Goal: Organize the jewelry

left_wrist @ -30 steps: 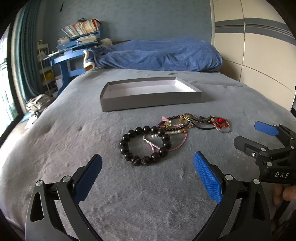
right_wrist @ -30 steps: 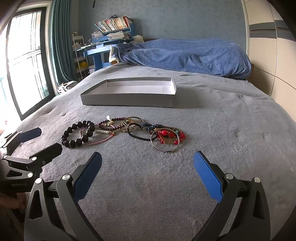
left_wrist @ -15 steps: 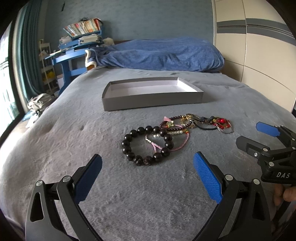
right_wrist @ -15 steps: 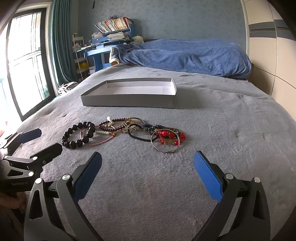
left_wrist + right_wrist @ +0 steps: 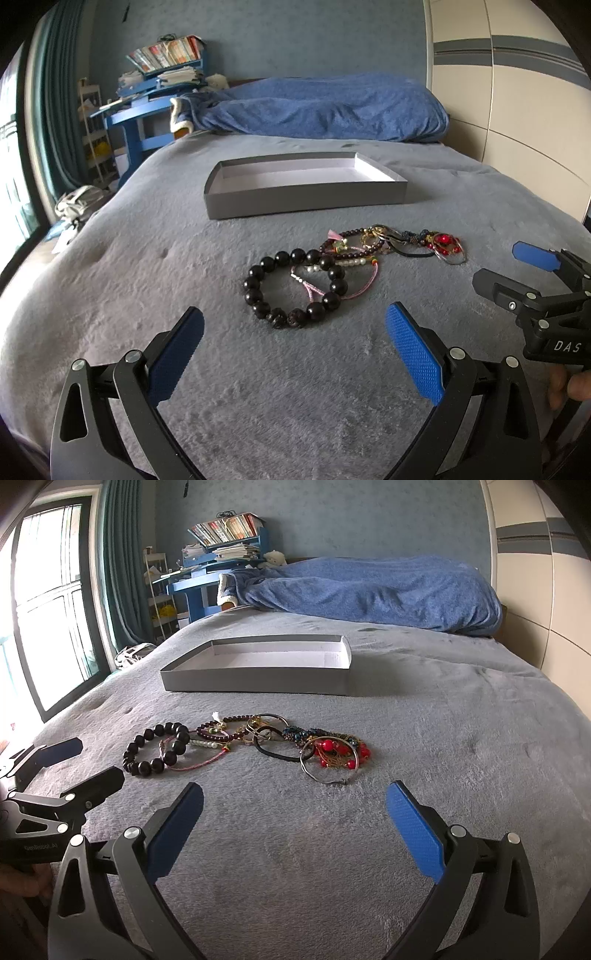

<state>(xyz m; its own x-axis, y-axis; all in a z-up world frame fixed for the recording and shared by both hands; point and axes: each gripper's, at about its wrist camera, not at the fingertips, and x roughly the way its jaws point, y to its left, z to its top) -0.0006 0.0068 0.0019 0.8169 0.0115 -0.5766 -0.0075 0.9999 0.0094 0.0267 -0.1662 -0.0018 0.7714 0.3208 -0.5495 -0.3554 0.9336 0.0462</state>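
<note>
A row of jewelry lies on the grey bedspread: a black bead bracelet (image 5: 255, 284) (image 5: 142, 766), a pink cord bracelet (image 5: 364, 284), a dark red bead strand (image 5: 236, 734), a black hair tie (image 5: 277, 755) and a red bead piece with a silver bangle (image 5: 338, 755) (image 5: 448, 245). A shallow grey box (image 5: 306, 195) (image 5: 255, 679) stands empty behind them. My left gripper (image 5: 293, 347) is open, just short of the black bracelet. My right gripper (image 5: 293, 827) is open, short of the silver bangle. Each gripper also shows in the other view: the right one (image 5: 517, 269), the left one (image 5: 85, 762).
A blue blanket (image 5: 321, 107) is heaped at the bed's far end. A blue desk with books (image 5: 221, 557) stands beyond the bed on the left, next to a window (image 5: 48, 602). Wardrobe panels (image 5: 517, 92) run along the right.
Both views have drifted slightly; the jewelry sits a little nearer my left gripper. Both grippers stay open and nothing on the bed has moved.
</note>
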